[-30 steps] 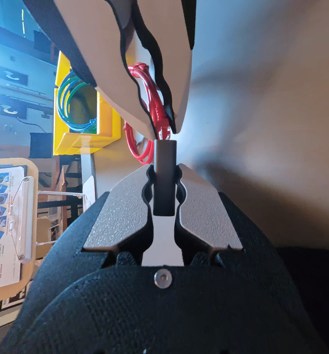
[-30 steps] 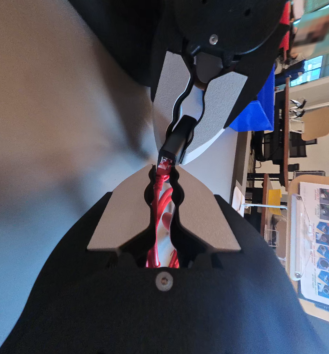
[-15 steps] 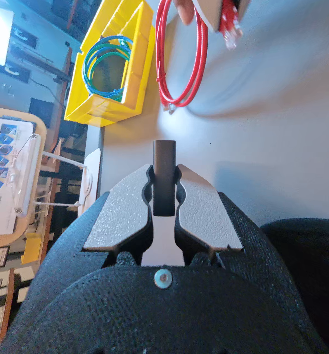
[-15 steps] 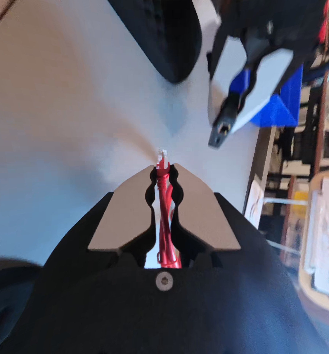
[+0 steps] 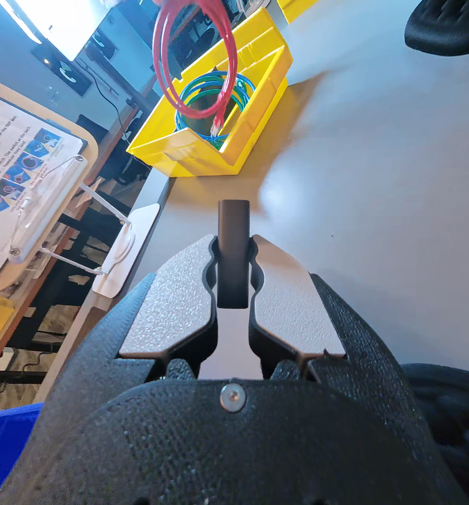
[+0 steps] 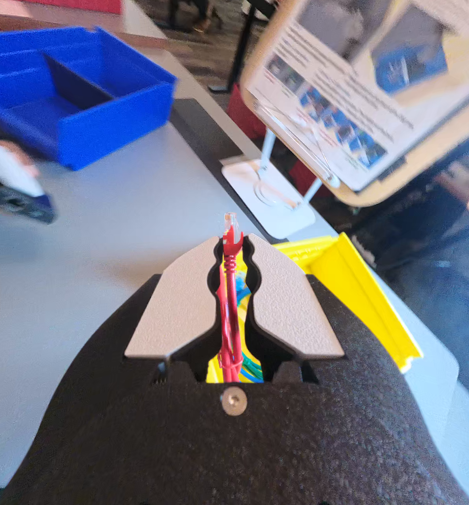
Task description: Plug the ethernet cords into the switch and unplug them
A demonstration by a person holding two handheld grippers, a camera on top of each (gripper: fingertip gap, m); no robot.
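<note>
Jaws clamp: left gripper (image 5: 233, 240) on black switch (image 5: 232, 254), right gripper (image 6: 232, 237) on red cord (image 6: 231, 273).

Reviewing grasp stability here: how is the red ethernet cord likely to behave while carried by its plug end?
Probably floppy: the red ethernet cord hangs in loose loops over the yellow bin, its free plug dangling. Likely light, since the right gripper holds it by the boot alone. The loops may swing and snag the bin's rim.

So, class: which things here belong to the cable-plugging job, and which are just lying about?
Part of the job:
- red cord, held by the right gripper
- dark switch, held by the left gripper
- blue and green cords in the yellow bin

Lying about:
- blue bin
- instruction sheet on a stand
</note>
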